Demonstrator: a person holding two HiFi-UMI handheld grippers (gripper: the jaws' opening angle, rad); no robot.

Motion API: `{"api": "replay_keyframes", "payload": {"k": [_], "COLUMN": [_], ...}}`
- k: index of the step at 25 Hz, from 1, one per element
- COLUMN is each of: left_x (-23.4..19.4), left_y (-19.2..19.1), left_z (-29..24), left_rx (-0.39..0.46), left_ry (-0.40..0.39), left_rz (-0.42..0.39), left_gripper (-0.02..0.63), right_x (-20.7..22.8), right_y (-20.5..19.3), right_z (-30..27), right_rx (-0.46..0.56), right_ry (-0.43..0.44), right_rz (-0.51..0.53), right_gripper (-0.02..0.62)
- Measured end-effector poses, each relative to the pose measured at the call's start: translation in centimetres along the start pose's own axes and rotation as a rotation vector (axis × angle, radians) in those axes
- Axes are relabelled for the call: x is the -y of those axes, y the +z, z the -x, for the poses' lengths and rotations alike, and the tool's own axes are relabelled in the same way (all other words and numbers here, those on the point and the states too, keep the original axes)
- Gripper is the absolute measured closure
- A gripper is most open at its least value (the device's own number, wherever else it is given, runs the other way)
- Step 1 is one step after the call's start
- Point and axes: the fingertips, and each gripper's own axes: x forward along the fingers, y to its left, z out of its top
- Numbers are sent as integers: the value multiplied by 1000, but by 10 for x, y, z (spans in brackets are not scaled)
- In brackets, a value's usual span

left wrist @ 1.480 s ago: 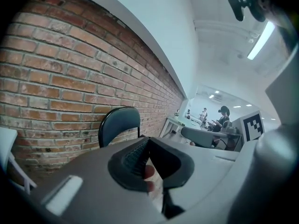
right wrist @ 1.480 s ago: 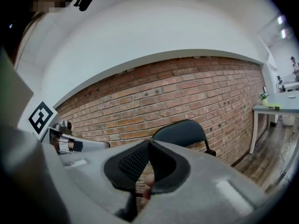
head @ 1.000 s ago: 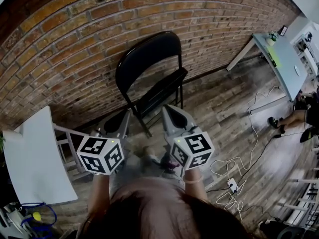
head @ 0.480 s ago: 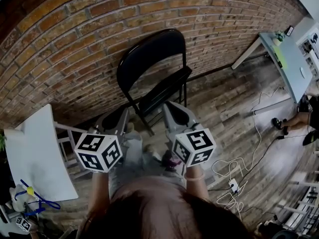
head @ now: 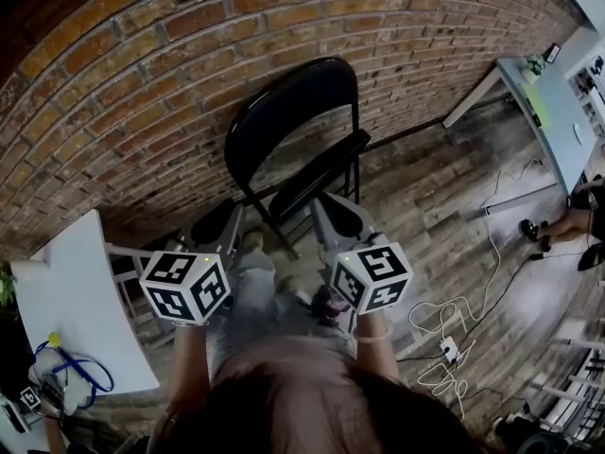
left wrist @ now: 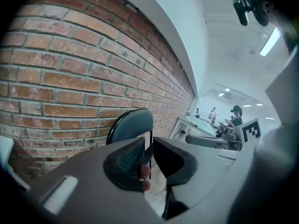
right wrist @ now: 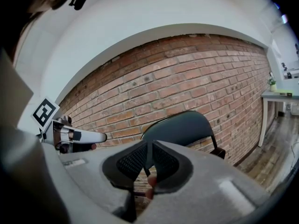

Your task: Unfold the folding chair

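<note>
We hold the left gripper (left wrist: 148, 146) and right gripper (right wrist: 149, 149) side by side, pointing a little downward; both pairs of jaws have just been opening and stand narrowly apart, nothing between them; ahead, clear of both, the folding chair (head: 288, 112) stands against the brick wall (head: 123, 74), its seat seemingly tipped up.

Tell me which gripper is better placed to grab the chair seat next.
Right, probably: the right gripper points at the seat, just short of it, while the left gripper sits off to its side. Both grippers' jaws have just been opening, with nothing between them.
</note>
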Motion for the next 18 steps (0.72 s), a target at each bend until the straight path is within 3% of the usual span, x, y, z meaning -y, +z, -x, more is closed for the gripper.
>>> {"api": "replay_keyframes", "payload": {"k": [18], "left_x": [-50], "left_y": [17], "left_z": [-57], "left_rx": [-92], "left_ry": [-46], "left_rz": [-14], "left_gripper": [497], "right_x": [39], "right_y": [-11], "right_z": [-54], "right_rx": [-46], "right_ry": [-95], "right_rz": [-79], "right_gripper": [539]}}
